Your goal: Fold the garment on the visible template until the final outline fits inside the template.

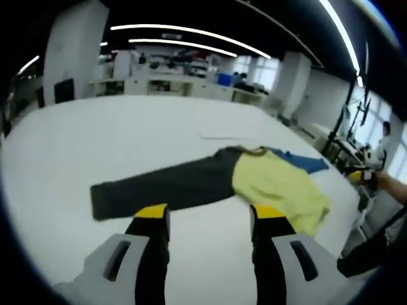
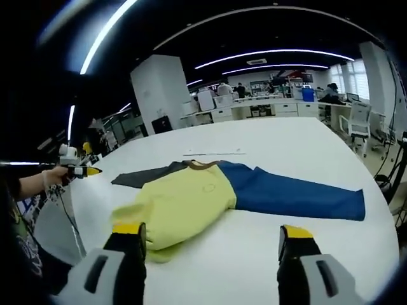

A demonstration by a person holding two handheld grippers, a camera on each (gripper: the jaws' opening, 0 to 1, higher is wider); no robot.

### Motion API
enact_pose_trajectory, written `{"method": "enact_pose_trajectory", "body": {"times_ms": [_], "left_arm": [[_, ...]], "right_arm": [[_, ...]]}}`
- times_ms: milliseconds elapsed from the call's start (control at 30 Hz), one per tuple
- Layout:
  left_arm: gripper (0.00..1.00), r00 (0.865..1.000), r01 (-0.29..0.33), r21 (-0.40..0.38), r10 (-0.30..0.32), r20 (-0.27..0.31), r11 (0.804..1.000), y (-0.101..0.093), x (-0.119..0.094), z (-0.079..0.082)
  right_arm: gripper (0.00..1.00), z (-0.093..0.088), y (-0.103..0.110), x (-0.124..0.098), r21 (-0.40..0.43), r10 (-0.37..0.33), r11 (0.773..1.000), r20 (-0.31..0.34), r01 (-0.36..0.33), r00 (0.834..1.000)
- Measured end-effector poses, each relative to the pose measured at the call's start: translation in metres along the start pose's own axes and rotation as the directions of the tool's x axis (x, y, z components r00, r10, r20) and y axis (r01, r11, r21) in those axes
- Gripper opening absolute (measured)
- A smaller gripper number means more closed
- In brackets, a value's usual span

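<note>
A yellow garment (image 1: pixel 280 187) (image 2: pixel 184 203) lies crumpled on the white table (image 1: pixel 127 140), over the waist of a pair of trousers. One trouser leg is dark grey (image 1: pixel 159 187) (image 2: pixel 143 178), the other blue (image 2: pixel 292 194) (image 1: pixel 305 162). Behind the clothes a faint thin outline (image 2: pixel 213 153) (image 1: pixel 229 136) marks the table. My left gripper (image 1: pixel 210 216) hovers open just short of the grey leg. My right gripper (image 2: pixel 213 235) is open in front of the yellow garment's near edge. Nothing is between either pair of jaws. Each gripper also appears small in the other's view, held by a hand (image 1: pixel 362 176) (image 2: pixel 76 168).
The table (image 2: pixel 305 140) is wide and white, with bare surface around the clothes. Its edge runs close on the person's side (image 2: pixel 82 216). Desks, chairs (image 2: pixel 359 124), a white pillar (image 2: pixel 162 89) and seated people fill the room beyond.
</note>
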State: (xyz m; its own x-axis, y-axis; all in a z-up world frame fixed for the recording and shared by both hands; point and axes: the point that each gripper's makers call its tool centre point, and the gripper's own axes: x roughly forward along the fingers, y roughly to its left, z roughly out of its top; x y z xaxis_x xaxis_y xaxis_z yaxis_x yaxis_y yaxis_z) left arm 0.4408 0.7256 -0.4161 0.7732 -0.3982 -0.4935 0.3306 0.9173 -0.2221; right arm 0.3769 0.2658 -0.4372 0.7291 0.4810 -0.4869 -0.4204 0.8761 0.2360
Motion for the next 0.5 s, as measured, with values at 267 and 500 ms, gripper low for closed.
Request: {"method": "enact_pose_trajectory", "body": {"times_ms": [267, 500], "left_arm": [[0.45, 1.000, -0.005, -0.009, 0.005, -0.004, 1.000, 0.004, -0.007, -0.007], [0.45, 1.000, -0.010, -0.009, 0.010, 0.007, 1.000, 0.007, -0.019, -0.006]], "right_arm": [[0.43, -0.056, 0.061, 0.029, -0.079, 0.107, 0.990, -0.134, -0.119, 0.985], [0.33, -0.076, 0.087, 0.066, -0.200, 0.088, 0.972, -0.180, -0.124, 0.980]]}}
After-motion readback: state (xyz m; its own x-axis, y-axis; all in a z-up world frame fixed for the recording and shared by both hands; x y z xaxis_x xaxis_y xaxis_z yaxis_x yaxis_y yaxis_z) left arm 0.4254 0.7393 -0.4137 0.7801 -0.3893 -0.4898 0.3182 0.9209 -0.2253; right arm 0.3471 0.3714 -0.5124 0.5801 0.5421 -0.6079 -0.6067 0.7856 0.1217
